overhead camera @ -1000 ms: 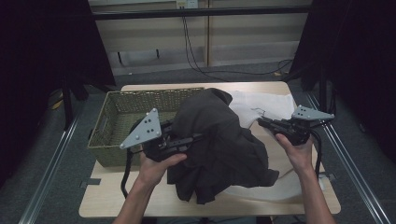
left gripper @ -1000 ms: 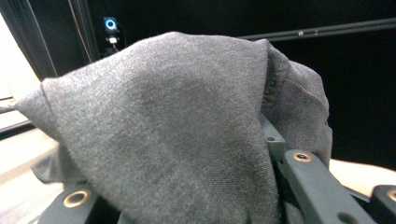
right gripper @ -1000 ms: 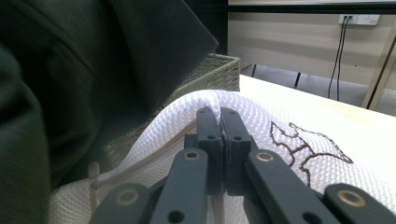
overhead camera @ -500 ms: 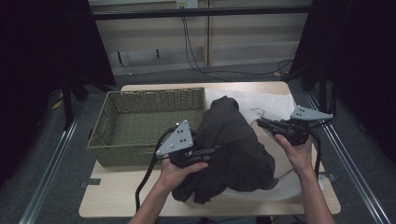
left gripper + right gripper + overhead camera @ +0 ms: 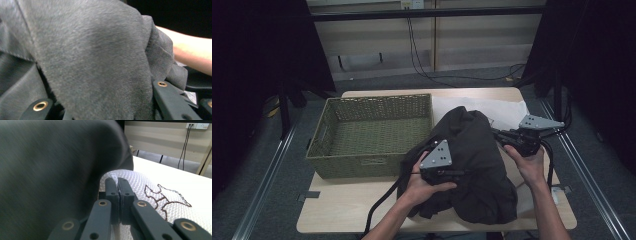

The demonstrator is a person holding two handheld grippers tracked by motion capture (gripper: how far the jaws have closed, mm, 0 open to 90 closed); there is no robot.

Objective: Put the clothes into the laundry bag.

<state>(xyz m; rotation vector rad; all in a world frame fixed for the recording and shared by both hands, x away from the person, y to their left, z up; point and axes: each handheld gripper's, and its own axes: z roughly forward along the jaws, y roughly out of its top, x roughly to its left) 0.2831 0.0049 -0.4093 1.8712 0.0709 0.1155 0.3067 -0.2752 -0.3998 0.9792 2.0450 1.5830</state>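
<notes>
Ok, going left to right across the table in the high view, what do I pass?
Wicker basket → left gripper on the dark garment → right gripper, fingers shut at the garment's right edge, over the white cloth.

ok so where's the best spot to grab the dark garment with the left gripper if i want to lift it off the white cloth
Probably the raised fold of the dark garment at its near-left side, coming in level from the basket side. There the fabric bunches into a thick ridge, as the left gripper view shows, so the jaws can pinch several layers. The right gripper is shut on the white cloth, pinning it.
</notes>
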